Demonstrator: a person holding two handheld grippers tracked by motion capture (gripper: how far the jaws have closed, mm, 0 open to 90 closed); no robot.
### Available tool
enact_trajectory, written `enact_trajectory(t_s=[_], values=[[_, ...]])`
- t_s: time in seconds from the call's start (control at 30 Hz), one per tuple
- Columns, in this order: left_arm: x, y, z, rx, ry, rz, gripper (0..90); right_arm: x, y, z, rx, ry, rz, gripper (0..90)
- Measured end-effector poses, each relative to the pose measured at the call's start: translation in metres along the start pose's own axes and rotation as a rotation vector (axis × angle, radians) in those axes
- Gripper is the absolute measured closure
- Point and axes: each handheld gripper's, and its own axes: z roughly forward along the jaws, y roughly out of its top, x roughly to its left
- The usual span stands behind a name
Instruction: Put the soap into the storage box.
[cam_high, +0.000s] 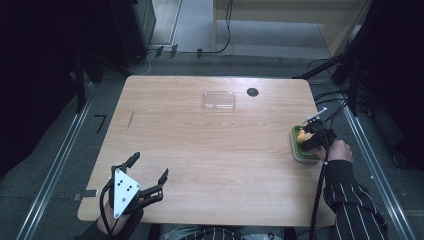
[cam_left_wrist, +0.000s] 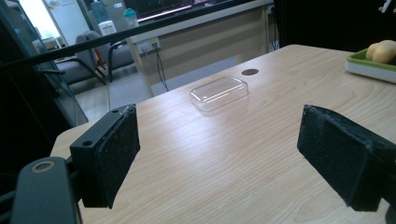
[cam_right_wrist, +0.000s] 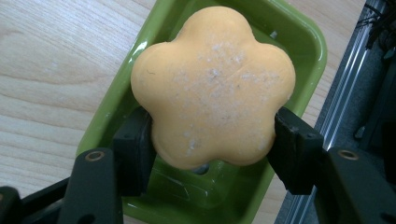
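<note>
Wooden bench (cam_high: 215, 150), seen from above. Left gripper (cam_high: 148, 169) at the near left corner, above the bench, jaws wide open, nothing between them; grey 3-cornered plate (cam_high: 123, 190) on top. Along those jaws in the left gripper view: left gripper (cam_left_wrist: 219, 154) with 2 black pads far apart, bare wood between.

Clear lid (cam_high: 219, 100) flat on the bench near the far edge, about midway along it; dark round hole (cam_high: 252, 92) just beside it, toward the far right corner. Same lid (cam_left_wrist: 219, 93) and hole (cam_left_wrist: 250, 72) ahead of the open jaws in the left gripper view, well apart from the pads.

Green dish (cam_high: 301, 148) at the right edge of the bench, white underneath. Right gripper (cam_high: 314, 136) over the dish, held by a hand (cam_high: 340, 150) from a striped sleeve (cam_high: 352, 195); black cable (cam_high: 318, 195) trailing toward the near edge.

Right gripper view: right gripper (cam_right_wrist: 212, 140) with jaws closed on an orange flower-shaped soap (cam_right_wrist: 213, 86), 1 pad pressed against each side. Soap with 5 rounded lobes and pale specks on top, within the green dish (cam_right_wrist: 299, 51); contact with the dish floor impossible to tell. Dish close to the bench's right edge, metal rail (cam_right_wrist: 336, 107) beyond.
</note>
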Motion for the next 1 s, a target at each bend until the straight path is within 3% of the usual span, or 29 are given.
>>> enact_trajectory(t_s=[0.7, 1.0], values=[[0.000, 0.000, 0.001, -0.003, -0.003, 0.000, 13.5, -0.002, -0.003, -0.002, 0.004, 0.001, 0.012, 38.2], [-0.001, 0.000, 0.001, -0.003, -0.004, 0.000, 13.5, 0.001, -0.004, -0.015, -0.013, 0.008, 0.003, 28.7]])
